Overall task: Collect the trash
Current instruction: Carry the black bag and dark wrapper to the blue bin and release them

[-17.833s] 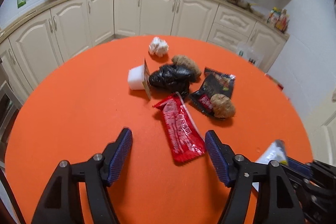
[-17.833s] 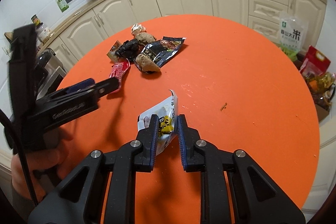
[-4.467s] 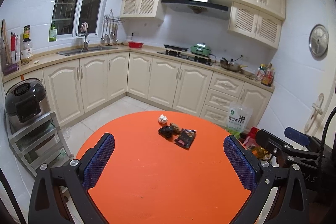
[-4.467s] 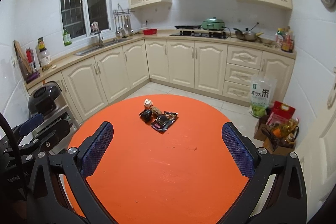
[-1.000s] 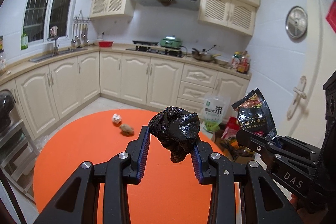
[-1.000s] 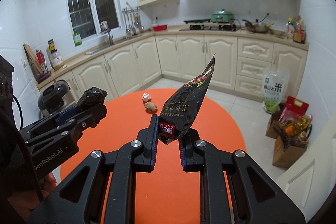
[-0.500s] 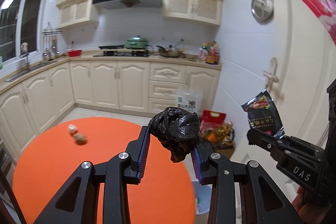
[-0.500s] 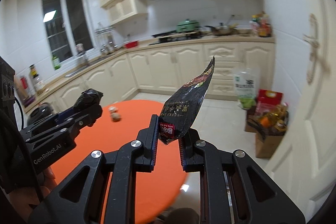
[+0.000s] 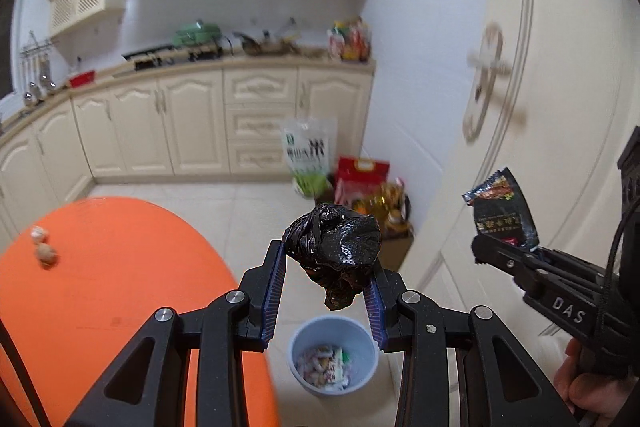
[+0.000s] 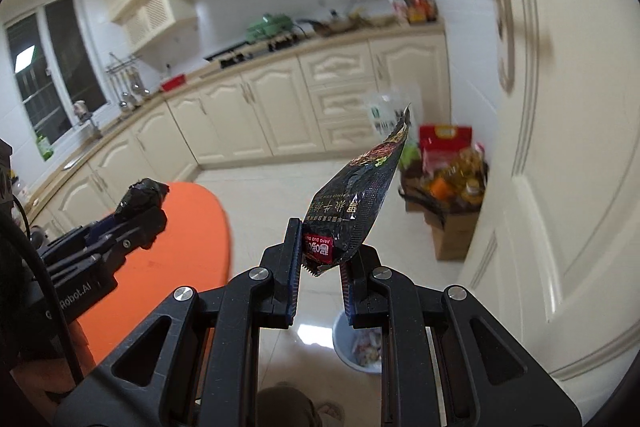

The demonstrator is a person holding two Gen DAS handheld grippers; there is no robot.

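Left wrist view: left gripper (image 9: pixel 326 279) pinches a crumpled black bag (image 9: pixel 336 251); below it, a bin (image 9: pixel 334 361). Right gripper (image 10: pixel 320 263) clamps a dark wrapper (image 10: pixel 356 199).

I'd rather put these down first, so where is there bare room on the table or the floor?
The orange table is bare apart from two scraps at its far edge. Open tiles lie around the bin; the corner by the grocery bags is crowded.
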